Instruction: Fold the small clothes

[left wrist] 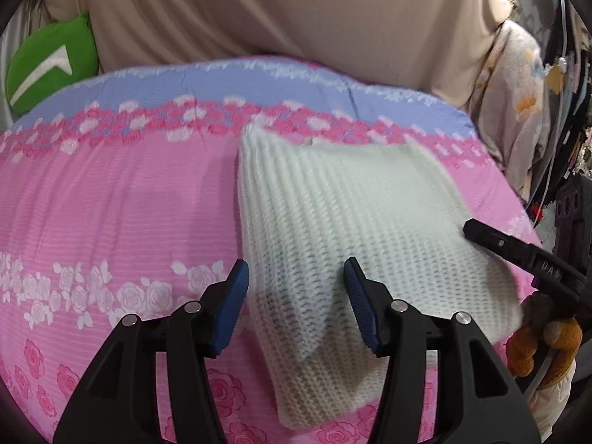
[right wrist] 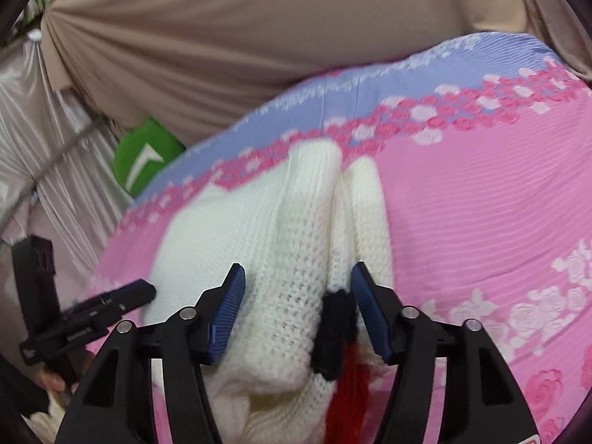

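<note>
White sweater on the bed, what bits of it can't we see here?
- Left wrist view: the white sweater hides its own underside; the left gripper covers its near edge.
- Right wrist view: motion blur smears it; the black and red patch runs off the bottom edge behind the right gripper.

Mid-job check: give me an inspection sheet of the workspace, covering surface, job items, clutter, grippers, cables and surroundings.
Surface: bed cover, pink with a rose print and a blue band at the far edge.
Job's things: white knit garment lying partly folded on the cover; black and red knit parts show at its near end in the right wrist view.
Clutter: green cushion at the far left corner; brown plush toy at the right edge.
Grippers: left gripper open, over the garment's near edge; right gripper open, straddling the garment.
Cables: nothing seen.
Surroundings: beige curtain behind the bed; hanging clothes at right.
</note>
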Tool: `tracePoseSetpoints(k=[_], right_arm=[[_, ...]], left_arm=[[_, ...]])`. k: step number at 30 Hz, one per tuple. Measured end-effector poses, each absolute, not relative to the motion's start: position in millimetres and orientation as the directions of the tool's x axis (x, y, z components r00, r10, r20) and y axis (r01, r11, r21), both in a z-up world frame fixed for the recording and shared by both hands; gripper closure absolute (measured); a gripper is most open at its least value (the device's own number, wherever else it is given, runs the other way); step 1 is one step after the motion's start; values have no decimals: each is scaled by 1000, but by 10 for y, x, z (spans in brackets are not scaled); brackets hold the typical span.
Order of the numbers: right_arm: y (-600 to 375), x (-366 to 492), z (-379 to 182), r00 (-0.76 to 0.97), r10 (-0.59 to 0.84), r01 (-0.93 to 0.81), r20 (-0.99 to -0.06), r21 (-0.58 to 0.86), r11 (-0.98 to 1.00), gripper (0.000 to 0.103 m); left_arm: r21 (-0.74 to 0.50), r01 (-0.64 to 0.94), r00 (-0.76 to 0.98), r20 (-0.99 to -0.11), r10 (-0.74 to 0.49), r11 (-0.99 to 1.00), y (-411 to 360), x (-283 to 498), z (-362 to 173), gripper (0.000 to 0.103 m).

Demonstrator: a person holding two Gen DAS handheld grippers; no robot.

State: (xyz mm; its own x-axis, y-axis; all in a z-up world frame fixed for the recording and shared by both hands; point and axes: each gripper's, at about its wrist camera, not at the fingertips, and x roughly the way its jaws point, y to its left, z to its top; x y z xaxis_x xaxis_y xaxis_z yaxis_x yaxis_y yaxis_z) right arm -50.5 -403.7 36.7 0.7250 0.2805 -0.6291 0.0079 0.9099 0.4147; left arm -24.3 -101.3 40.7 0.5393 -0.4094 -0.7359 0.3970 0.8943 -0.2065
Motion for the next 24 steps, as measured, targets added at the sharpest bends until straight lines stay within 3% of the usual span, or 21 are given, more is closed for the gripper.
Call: tracePoseSetpoints(k=[2,4,7,9,11,14,18,21,24], right_arm=[[-3921,-473,323,720,234,11,-654,348,938,74],[-3945,-590,500,764,281,-38,-581,395,918,81],[-4084,-783,737,819,334,-89,-467,472,877,83],[-4158,-699,592,800,307,-44,-515,460,887,83],[-4213,-456,159,717,248,59,-652,411,910,81],[-4368,-516,161,743,317,56,-590,526,848,81],[-4207,-759,556,797,194,75,-571,412,908,80],[-3941,-1075,907,832,239,-31,-501,387,921,79],[-3666,-1203,952,789,354,-164,-502,384,909,79]], left_arm=[[-233,389,519,-744,-421,891,-982,-208,333,50],[-234,386,525,-740,-421,892,-968,-224,357,50],[-222,397,529,-738,-419,891,-985,-248,382,50],[-222,398,525,-740,-420,890,-1012,-249,356,50],[-230,405,516,-742,-429,885,-1048,-240,312,49],[-226,401,518,-743,-423,888,-1060,-229,284,47],[-234,398,538,-724,-432,887,-974,-307,435,48],[-206,415,590,-681,-434,886,-928,-479,644,50],[-224,458,563,-676,-475,860,-989,-553,668,49]])
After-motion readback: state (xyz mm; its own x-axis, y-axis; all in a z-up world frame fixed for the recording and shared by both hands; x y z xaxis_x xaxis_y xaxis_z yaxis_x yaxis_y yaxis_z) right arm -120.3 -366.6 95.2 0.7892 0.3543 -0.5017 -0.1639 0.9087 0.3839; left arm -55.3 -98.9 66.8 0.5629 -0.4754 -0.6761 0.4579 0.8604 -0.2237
